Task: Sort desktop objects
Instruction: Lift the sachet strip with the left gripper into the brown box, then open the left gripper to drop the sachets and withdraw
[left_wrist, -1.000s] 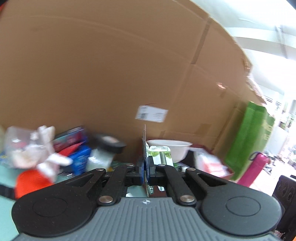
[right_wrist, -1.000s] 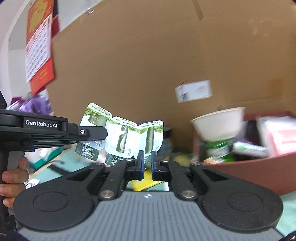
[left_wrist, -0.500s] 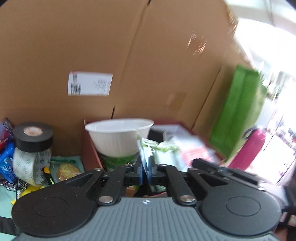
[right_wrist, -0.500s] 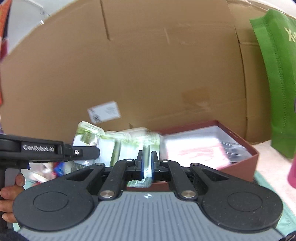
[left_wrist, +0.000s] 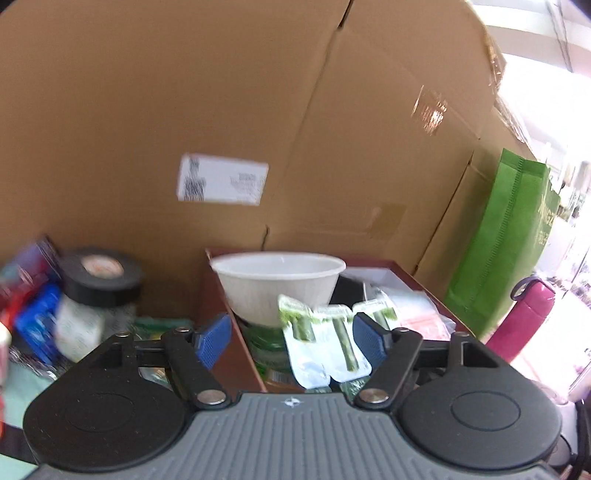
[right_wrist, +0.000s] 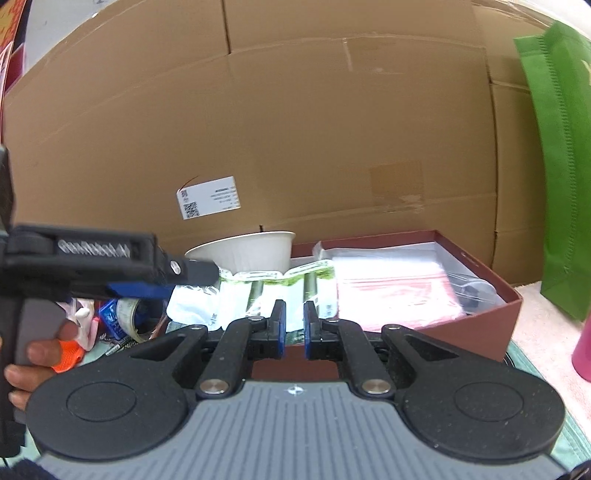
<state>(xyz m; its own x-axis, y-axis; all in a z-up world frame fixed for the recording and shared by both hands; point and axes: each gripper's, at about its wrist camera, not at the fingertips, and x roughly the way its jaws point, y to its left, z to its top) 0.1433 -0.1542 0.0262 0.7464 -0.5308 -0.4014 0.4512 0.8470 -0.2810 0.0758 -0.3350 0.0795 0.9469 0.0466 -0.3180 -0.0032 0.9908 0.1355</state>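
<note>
A strip of green-and-white sachets (left_wrist: 325, 343) lies over the contents of the dark red box (left_wrist: 218, 295), in front of a white bowl (left_wrist: 279, 282). My left gripper (left_wrist: 291, 341) is open above the box, its blue pads wide apart on either side of the strip. In the right wrist view the strip (right_wrist: 273, 291) lies beyond my right gripper (right_wrist: 293, 326), which is slightly open and empty at the box's (right_wrist: 476, 332) front wall. The left gripper (right_wrist: 147, 284) shows there at the left, held in a hand.
A tall cardboard wall (right_wrist: 295, 129) stands behind. Left of the box are stacked tape rolls (left_wrist: 99, 288) and blue and red clutter (left_wrist: 33, 314). The box holds clear bags with red print (right_wrist: 391, 291). A green bag (right_wrist: 557, 147) and a pink bottle (left_wrist: 521, 317) stand to the right.
Both grippers carried the sachet strip right to the red box, then opened. The strip now lies loose in the box.
</note>
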